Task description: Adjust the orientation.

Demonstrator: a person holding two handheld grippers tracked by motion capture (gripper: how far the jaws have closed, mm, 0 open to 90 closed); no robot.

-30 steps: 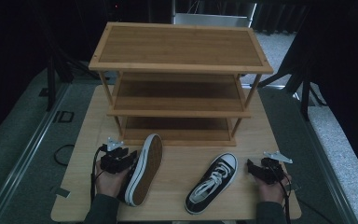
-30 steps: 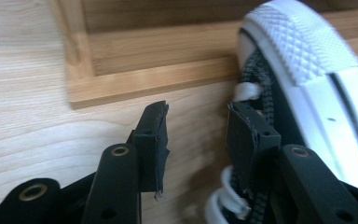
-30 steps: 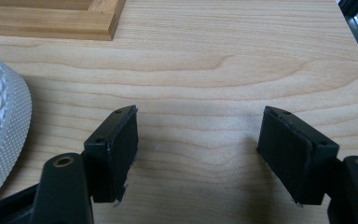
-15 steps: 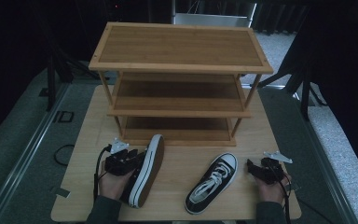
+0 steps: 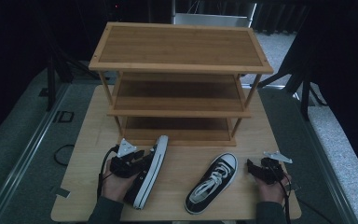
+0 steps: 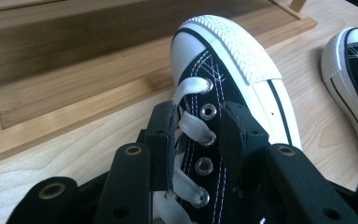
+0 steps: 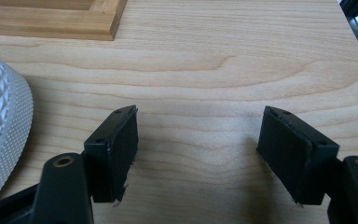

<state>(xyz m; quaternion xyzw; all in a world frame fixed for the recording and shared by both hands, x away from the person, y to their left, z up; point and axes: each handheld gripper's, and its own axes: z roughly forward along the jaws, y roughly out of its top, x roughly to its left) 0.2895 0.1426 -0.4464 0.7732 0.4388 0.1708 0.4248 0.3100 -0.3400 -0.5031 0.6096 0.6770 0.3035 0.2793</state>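
A black canvas sneaker with white laces and sole point(image 5: 150, 170) lies tipped on its side on the table, toe toward the rack. My left gripper point(image 5: 133, 161) is shut on it. In the left gripper view the jaws pinch the laced eyelet strip of this sneaker point(image 6: 233, 79), the gripper point(image 6: 196, 135) reaching in over the laces. The matching second sneaker point(image 5: 213, 183) stands upright on its sole at the front middle, and its toe point(image 6: 354, 60) shows at the right edge. My right gripper point(image 5: 256, 169) rests open on the table right of it, with bare wood between its jaws point(image 7: 198, 135).
A three-tier wooden shoe rack point(image 5: 179, 60) stands at the back of the light wooden table point(image 5: 182, 158), its bottom shelf point(image 6: 74, 56) just beyond the held sneaker. The second sneaker's rubber toe point(image 7: 0, 135) sits left of my right gripper. Dark floor surrounds the table.
My left gripper has shifted a little right and forward with the sneaker, which has rolled so less of its sole faces up. The right gripper and second sneaker have not moved.
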